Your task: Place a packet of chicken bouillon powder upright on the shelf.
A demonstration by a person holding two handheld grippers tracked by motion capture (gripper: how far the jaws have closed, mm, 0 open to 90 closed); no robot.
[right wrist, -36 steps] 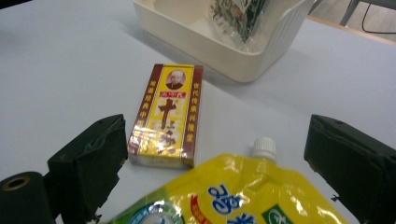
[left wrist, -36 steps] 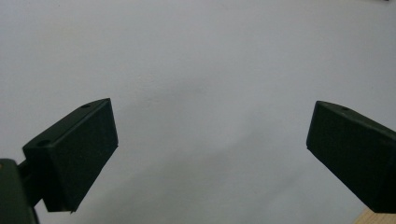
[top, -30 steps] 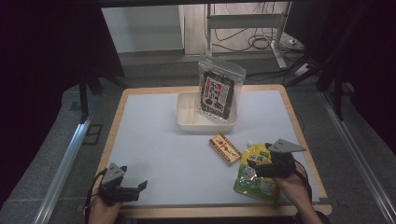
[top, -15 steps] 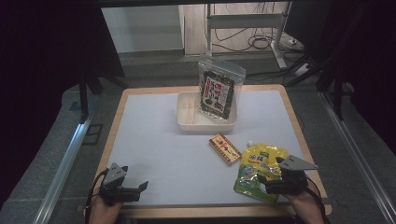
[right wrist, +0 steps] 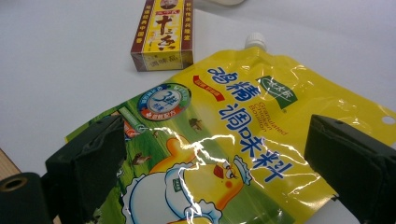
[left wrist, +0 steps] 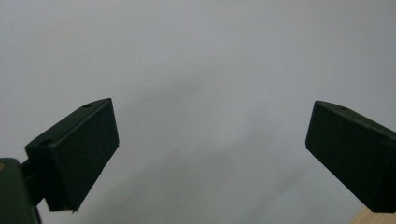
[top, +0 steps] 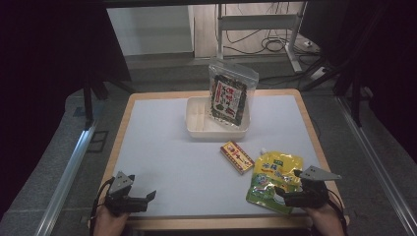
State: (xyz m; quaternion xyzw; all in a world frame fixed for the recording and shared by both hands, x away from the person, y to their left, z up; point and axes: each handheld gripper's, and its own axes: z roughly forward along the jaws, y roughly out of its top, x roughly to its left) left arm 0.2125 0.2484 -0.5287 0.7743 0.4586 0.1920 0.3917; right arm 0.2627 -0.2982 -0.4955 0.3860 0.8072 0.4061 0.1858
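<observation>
A yellow spouted pouch (top: 272,173) with a cartoon chick lies flat at the near right of the pale mat (top: 172,157). My right gripper (top: 281,192) is low at the pouch's near edge. In the right gripper view the pouch (right wrist: 243,121) lies under and between the jaws, and the right gripper (right wrist: 215,168) is open. A small red and yellow box (top: 237,156) lies just left of the pouch; its end (right wrist: 162,32) shows beyond the pouch. My left gripper (top: 147,196) rests at the near left, open over bare mat (left wrist: 187,56).
A white tray (top: 199,129) stands at the middle back of the mat. A clear bag of dark seaweed (top: 228,97) leans upright in it. The table's wooden rim (top: 305,123) frames the mat, with dark floor and cables beyond.
My right gripper has drawn back toward the near edge and dropped lower, from over the pouch to its near end. The left gripper has not moved.
</observation>
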